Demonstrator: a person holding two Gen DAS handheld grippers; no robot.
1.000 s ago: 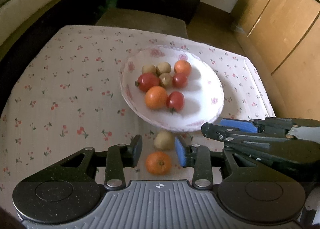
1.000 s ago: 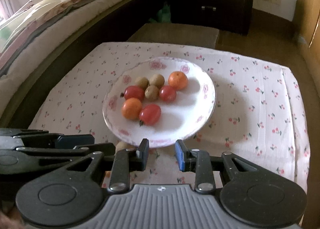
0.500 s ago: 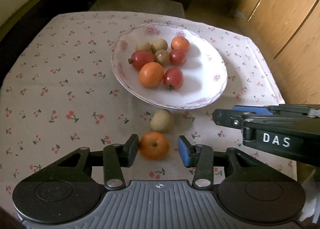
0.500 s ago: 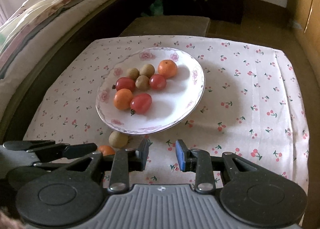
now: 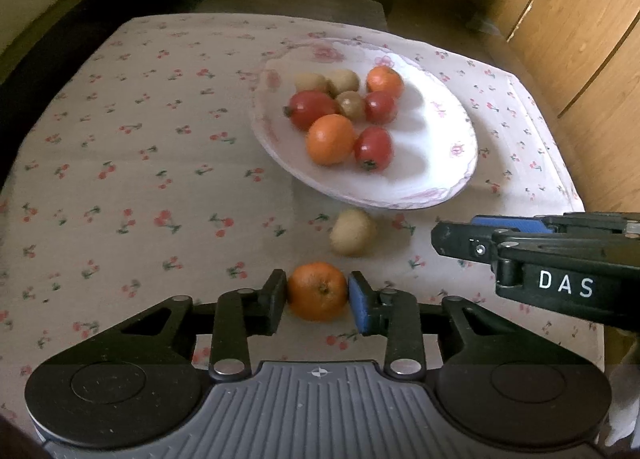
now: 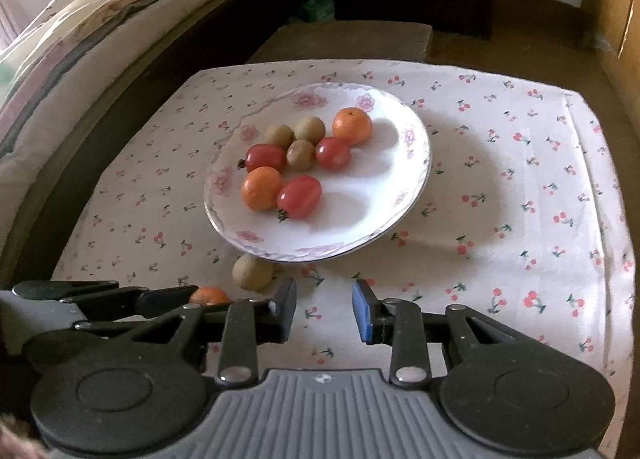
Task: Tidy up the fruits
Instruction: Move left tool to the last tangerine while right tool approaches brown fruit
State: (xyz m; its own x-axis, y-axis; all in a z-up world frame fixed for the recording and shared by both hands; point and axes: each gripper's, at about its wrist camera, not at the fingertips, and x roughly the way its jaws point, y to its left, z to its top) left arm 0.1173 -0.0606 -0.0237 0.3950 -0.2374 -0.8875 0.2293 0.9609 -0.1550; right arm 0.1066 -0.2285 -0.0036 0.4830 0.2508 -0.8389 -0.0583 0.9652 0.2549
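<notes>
while my left gripper [image 5: 318,295] pinches the orange [image 5: 317,291] near the plate [image 5: 460,163], my right gripper [image 6: 324,309] is open and holds nothing.

From the right wrist view we see only a sliver of the orange [image 6: 208,295]; the left tongs [image 6: 188,301] cover the rest.

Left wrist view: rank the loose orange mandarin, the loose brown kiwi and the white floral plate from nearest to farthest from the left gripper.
1. Loose orange mandarin: between the left gripper fingers.
2. Loose brown kiwi: just beyond, slightly right.
3. White floral plate: farthest, ahead-right.
</notes>
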